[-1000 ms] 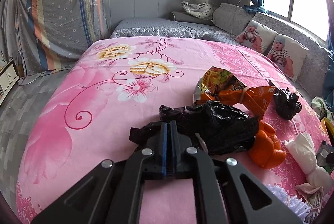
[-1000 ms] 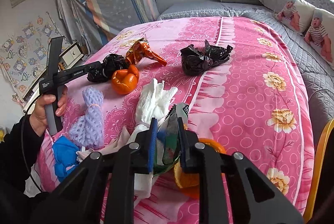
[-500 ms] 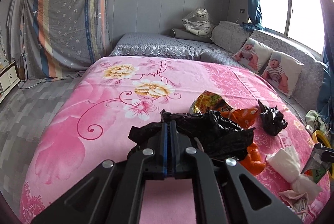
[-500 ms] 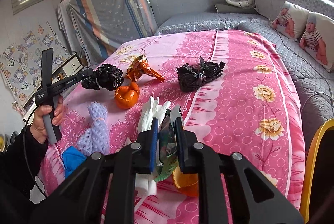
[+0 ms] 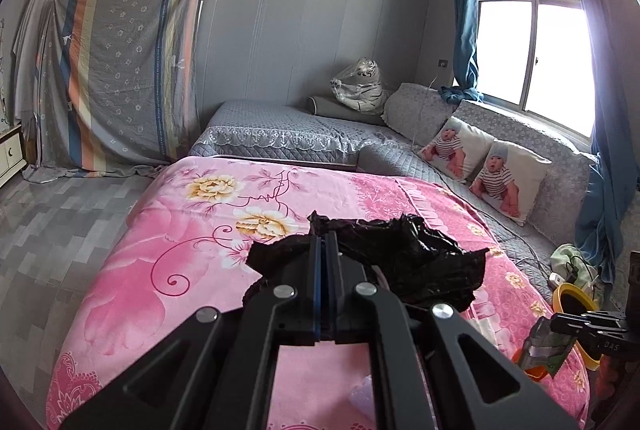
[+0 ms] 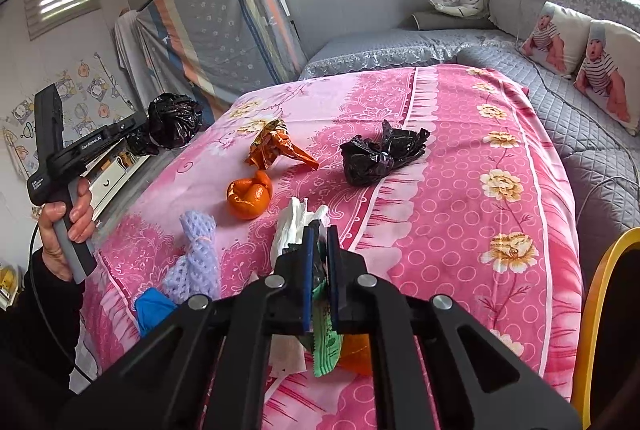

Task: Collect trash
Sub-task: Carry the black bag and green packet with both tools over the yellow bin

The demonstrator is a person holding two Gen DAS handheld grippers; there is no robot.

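Pink floral bed (image 6: 460, 189), black bag (image 5: 400, 254) pinched aloft by left hand-held gripper (image 5: 325, 242), green wrapper (image 6: 326, 342) clamped in right hand-held gripper (image 6: 319, 234) (jaws closing), orange peel (image 6: 248, 193) left lying mid-bed.

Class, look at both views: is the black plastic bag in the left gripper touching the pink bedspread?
Apart. The right wrist view shows the black bag in the left gripper, raised beyond the edge of the pink bedspread.
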